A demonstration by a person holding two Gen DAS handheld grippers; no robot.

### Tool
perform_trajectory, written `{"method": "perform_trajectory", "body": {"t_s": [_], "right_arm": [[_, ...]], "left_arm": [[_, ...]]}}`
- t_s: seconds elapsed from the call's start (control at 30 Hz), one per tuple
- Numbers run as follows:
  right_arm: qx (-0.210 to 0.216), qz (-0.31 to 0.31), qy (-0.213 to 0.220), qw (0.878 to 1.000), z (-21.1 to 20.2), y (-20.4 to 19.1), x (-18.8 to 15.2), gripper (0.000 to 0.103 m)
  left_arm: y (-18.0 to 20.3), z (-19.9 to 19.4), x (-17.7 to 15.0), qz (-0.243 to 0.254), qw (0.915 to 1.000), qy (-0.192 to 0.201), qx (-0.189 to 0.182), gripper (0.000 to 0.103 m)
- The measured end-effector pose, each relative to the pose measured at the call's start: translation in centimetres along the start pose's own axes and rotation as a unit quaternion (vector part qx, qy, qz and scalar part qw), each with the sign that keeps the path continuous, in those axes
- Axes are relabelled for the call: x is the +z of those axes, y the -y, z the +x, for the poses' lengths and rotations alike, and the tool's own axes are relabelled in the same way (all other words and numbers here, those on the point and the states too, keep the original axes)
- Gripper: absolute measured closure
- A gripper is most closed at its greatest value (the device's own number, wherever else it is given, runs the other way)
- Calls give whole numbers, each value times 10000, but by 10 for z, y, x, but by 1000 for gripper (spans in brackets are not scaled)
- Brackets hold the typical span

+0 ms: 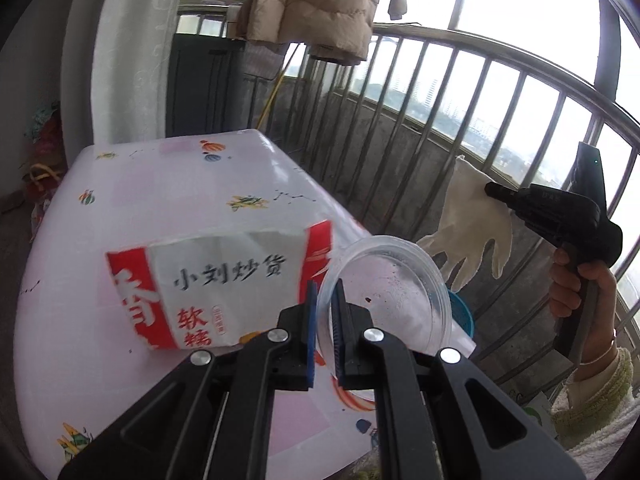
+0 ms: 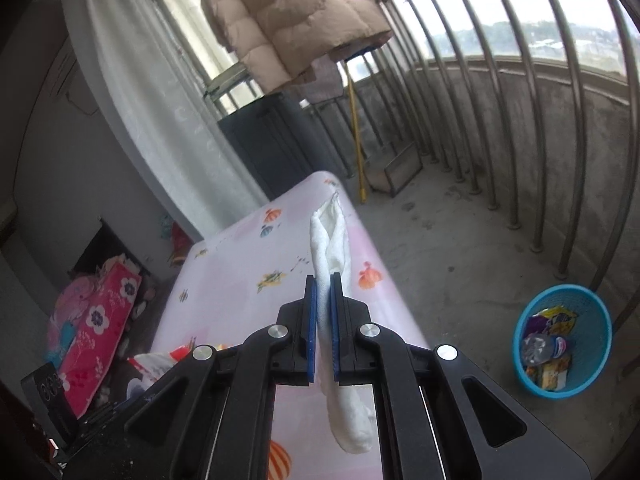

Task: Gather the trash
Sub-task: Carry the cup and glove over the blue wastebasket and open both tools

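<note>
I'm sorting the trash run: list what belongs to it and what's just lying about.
Job: clear plastic tub in left gripper; white glove in right gripper; paper snack bag; blue bin.
Lying about: puffer coat; broom; table.

Two wrist fisheyes, both looking along your fingers, tilted down over the table.
Your left view sits close above the table (image 1: 168, 200), facing the railing (image 1: 460, 92), with your right hand (image 1: 580, 292) at its right edge. Your right view looks down the table's (image 2: 240, 280) length toward the coat (image 2: 296, 20). Both views share table, coat (image 1: 320, 4), railing (image 2: 500, 100) and basket (image 2: 560, 344).
</note>
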State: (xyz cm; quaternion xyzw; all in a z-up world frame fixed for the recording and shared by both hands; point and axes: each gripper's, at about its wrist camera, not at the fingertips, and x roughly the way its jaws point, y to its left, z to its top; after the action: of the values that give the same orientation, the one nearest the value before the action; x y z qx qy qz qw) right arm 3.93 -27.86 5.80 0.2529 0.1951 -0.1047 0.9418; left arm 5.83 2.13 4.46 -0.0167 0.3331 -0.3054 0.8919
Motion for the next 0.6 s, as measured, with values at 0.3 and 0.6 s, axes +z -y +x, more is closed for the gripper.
{"method": "perform_trajectory", "body": {"t_s": [0.3,0.6], "right_arm": [[-1219,851,735,9861,-42,90,-9,98],[-2107,1826,622,9583,-31,197,-35,98]], "left_arm": [[103,82,57,1013,9892,-594,-875,96],[216,237,60,1561,9604,-1981,-1183,96]]}}
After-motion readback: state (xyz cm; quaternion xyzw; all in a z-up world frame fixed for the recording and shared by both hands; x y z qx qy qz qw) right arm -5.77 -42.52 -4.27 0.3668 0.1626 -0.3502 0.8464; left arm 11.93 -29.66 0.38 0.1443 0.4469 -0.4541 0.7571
